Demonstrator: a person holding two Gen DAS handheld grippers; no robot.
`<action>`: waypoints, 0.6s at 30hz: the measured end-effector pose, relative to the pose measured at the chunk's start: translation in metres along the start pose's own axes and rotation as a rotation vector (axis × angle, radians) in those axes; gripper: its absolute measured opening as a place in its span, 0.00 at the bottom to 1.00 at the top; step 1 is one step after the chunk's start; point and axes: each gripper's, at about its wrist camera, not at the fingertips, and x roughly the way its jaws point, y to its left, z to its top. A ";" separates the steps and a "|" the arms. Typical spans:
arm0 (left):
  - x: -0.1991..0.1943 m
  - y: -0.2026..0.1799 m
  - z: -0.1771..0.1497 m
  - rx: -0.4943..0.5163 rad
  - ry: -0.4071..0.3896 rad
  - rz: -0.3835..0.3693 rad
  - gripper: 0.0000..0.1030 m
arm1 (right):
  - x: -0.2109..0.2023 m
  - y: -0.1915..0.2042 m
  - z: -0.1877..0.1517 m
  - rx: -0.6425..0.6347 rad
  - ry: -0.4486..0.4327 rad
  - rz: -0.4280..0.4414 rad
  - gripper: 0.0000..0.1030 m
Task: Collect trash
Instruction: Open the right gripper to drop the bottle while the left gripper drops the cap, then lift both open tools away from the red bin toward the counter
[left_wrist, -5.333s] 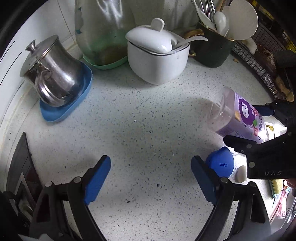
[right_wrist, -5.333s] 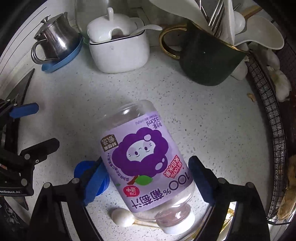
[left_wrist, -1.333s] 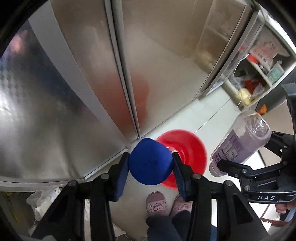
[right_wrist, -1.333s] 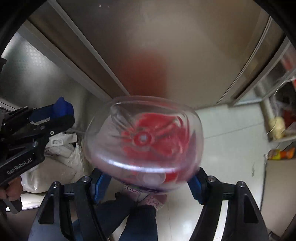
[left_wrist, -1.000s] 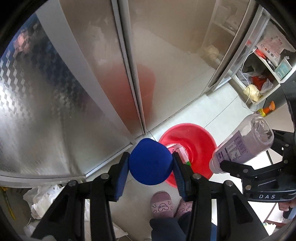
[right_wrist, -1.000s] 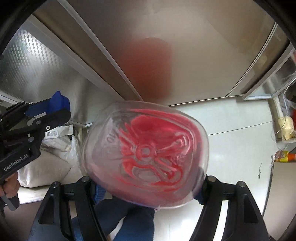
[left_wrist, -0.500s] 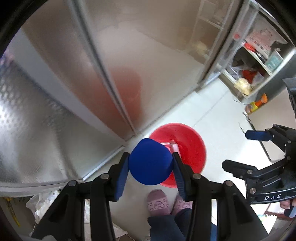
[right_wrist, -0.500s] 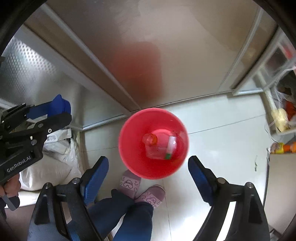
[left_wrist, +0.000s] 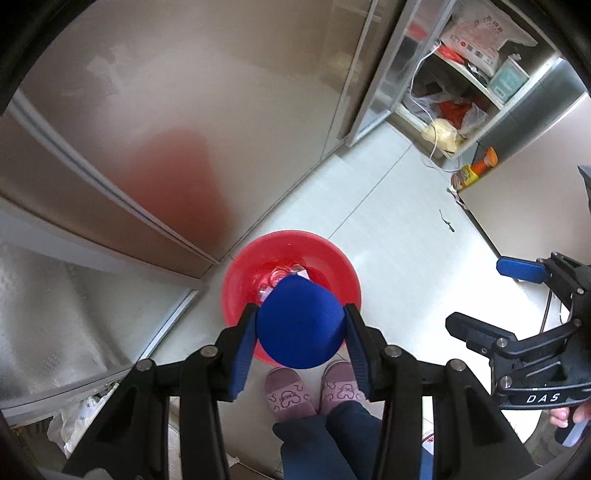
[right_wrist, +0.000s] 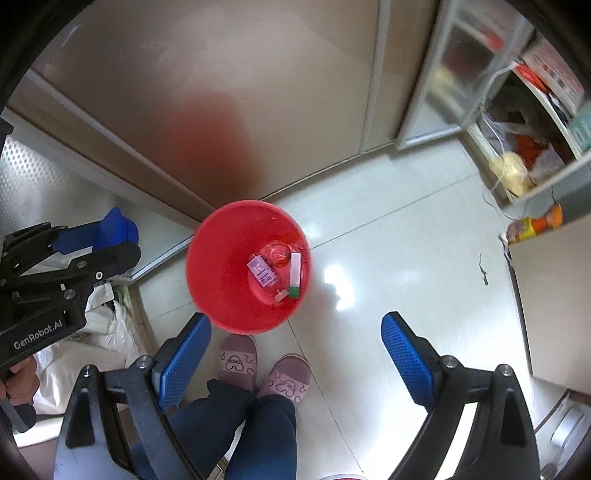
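A red bin (right_wrist: 221, 266) stands on the tiled floor below both grippers; it also shows in the left wrist view (left_wrist: 332, 258). Inside it lie the clear juice bottle with a purple label (right_wrist: 266, 273) and a small white and green box (right_wrist: 294, 275). My left gripper (left_wrist: 300, 330) is shut on a blue cap (left_wrist: 300, 328) and holds it high over the bin. My right gripper (right_wrist: 295, 350) is open and empty, above the floor just in front of the bin; it also shows at the right of the left wrist view (left_wrist: 491, 299).
Steel cabinet doors (right_wrist: 258, 92) rise behind the bin. An open shelf with bags and boxes (left_wrist: 465, 96) and an orange bottle (left_wrist: 476, 171) are at the right. The person's slippered feet (right_wrist: 258, 365) stand beside the bin. White bags (right_wrist: 85, 347) lie at the left.
My right gripper opened and the juice bottle fell into the red bin. Earlier, both grippers left the counter. The left gripper has kept its grip on the blue cap.
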 end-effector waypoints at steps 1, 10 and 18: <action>0.002 -0.001 0.001 0.005 0.014 -0.027 0.42 | 0.002 -0.001 -0.001 0.008 0.000 -0.002 0.90; 0.010 -0.009 0.009 0.034 0.026 -0.030 0.44 | 0.008 -0.008 0.000 0.060 0.000 0.000 0.90; 0.006 -0.005 0.013 0.055 0.026 -0.004 0.77 | 0.004 -0.004 -0.003 0.056 0.011 -0.002 0.90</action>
